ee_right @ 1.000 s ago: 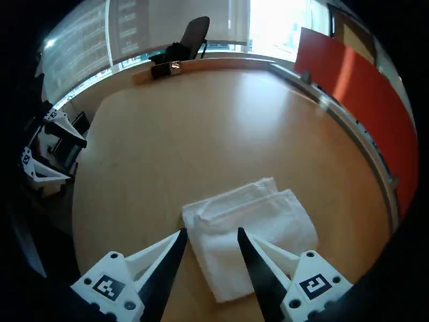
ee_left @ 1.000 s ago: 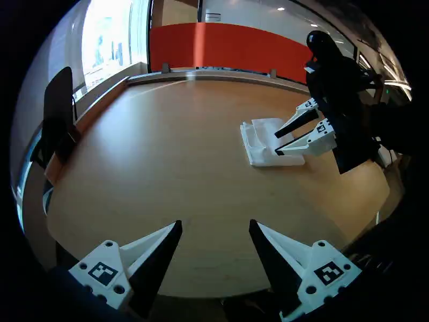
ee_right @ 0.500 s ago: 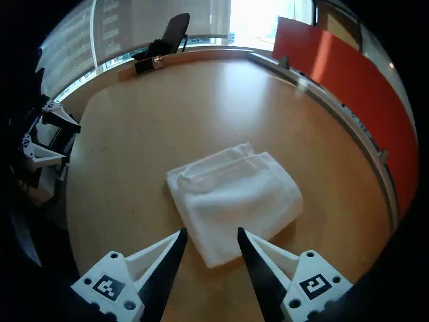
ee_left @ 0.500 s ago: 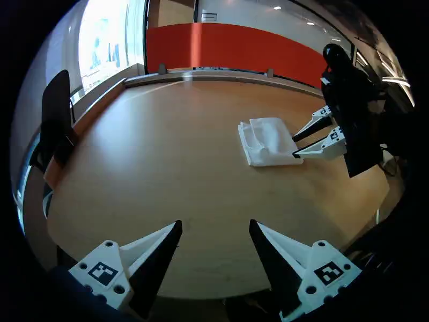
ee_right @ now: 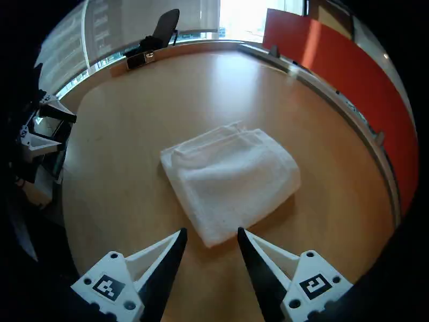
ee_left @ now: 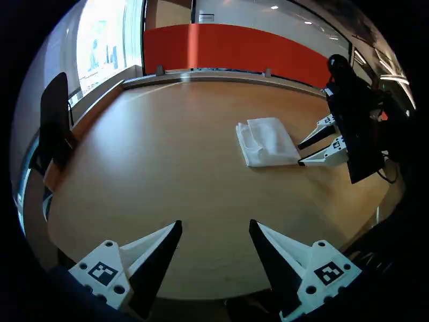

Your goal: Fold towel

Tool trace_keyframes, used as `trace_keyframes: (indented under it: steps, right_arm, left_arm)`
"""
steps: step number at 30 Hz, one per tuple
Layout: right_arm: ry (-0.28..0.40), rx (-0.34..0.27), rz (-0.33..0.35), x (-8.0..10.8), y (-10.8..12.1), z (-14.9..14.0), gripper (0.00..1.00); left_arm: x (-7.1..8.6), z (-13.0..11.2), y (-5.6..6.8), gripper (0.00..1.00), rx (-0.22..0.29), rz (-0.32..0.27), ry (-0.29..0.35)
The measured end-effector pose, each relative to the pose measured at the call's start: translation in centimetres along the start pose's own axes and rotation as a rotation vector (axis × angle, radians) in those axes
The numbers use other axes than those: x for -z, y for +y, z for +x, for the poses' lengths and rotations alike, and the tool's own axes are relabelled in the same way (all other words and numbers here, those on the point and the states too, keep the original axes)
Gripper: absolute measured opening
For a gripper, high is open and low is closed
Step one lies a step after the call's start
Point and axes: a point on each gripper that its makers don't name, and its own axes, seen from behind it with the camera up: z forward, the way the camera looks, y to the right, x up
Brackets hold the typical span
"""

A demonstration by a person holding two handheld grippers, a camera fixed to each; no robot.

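Note:
A white towel (ee_right: 230, 177) lies folded into a thick rectangle on the wooden table (ee_right: 161, 86). My right gripper (ee_right: 212, 231) is open just short of the towel's near edge, its fingers apart with nothing between them. In the left gripper view the same towel (ee_left: 266, 141) rests at the table's right side, and the right gripper (ee_left: 300, 154) hovers beside its right edge. My left gripper (ee_left: 215, 224) stays open over bare table far from the towel. The right gripper view shows the left gripper (ee_right: 68, 126) at the table's left edge.
An orange wall panel (ee_left: 236, 48) runs behind the table's far edge. A dark chair (ee_left: 53, 123) stands at the left by bright windows. A small box (ee_right: 140, 58) sits on the far ledge near another chair (ee_right: 163, 24).
The right gripper has drawn back off the towel toward its own side; its fingertips now stand clear of the towel's edge. The left gripper has held still.

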Motion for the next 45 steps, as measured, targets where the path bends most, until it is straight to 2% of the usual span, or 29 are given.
trace_keyframes:
  steps: [7,11,21,35,45]
  right_arm:
    - [-0.013,-0.029,-0.003,-0.4,-0.2,-1.1,0.69]
    - [-0.017,-0.047,-0.007,-0.7,-0.1,-1.4,0.59]
    - [-0.019,-0.077,-0.019,-1.0,0.0,-1.7,0.42]
    - [-0.015,-0.087,-0.03,-1.2,-0.2,-1.7,0.07]
    - [0.008,-0.085,-0.06,0.3,0.9,-0.2,0.04]
  left_arm:
    - [0.0,-0.2,0.0,0.93,0.001,-0.001,-0.001]
    - [0.0,-0.2,0.1,0.92,-0.001,-0.001,-0.001]
    - [0.2,-0.3,0.2,0.93,-0.001,-0.003,0.0]
    - [0.2,-0.4,0.4,0.92,-0.001,-0.006,0.0]
    - [0.0,-0.3,0.6,0.92,-0.001,-0.018,0.005]
